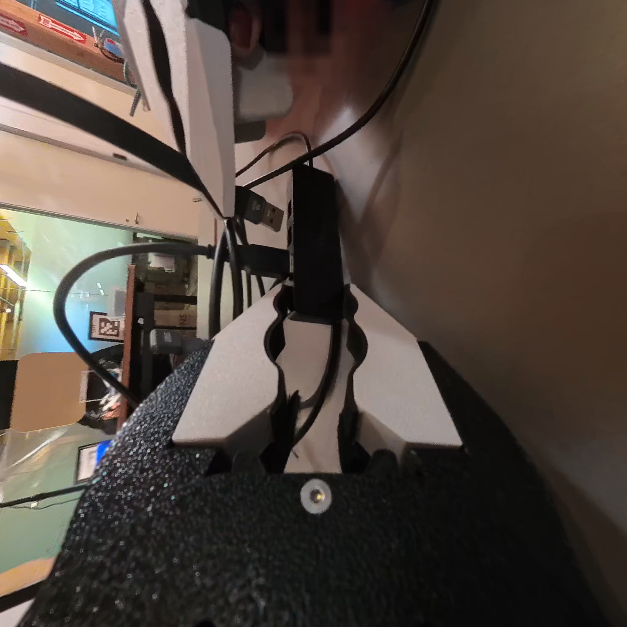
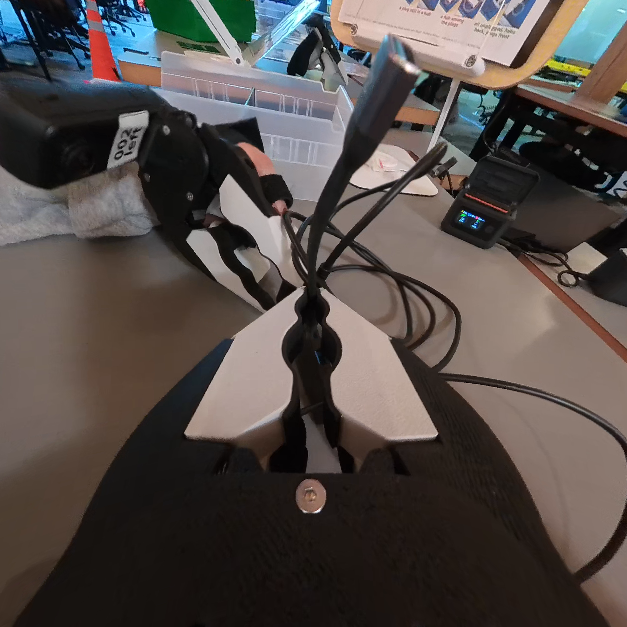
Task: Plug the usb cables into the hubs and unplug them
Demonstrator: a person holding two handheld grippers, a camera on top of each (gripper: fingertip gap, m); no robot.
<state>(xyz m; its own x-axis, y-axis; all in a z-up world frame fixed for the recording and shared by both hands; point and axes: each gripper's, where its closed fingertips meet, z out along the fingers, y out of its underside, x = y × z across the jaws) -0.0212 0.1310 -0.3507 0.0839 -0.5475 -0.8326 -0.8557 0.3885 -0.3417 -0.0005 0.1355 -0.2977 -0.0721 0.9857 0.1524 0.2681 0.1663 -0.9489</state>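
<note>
In the left wrist view my left gripper (image 1: 317, 291) is shut on the near end of a black USB hub (image 1: 315, 237). One black USB plug (image 1: 264, 263) sits in a hub port. A second USB plug (image 1: 266, 213) sticks out at the tip of my right gripper (image 1: 225, 212), its metal end just off an empty port and apart from it. In the right wrist view my right gripper (image 2: 312, 291) is shut on a black cable. That cable rises to a long black connector (image 2: 380, 101). The left gripper's fingers (image 2: 244, 210) reach in from the left. The hub is hidden there.
Black cables (image 2: 424, 305) loop over the grey table (image 2: 101, 322) to the right. A clear plastic bin (image 2: 258, 112) stands behind. A small black device with a lit screen (image 2: 475, 217) sits at the right. A sheet on a wooden board (image 2: 441, 27) is beyond it. One gripper's finger ends stand about 6 cm off the other's.
</note>
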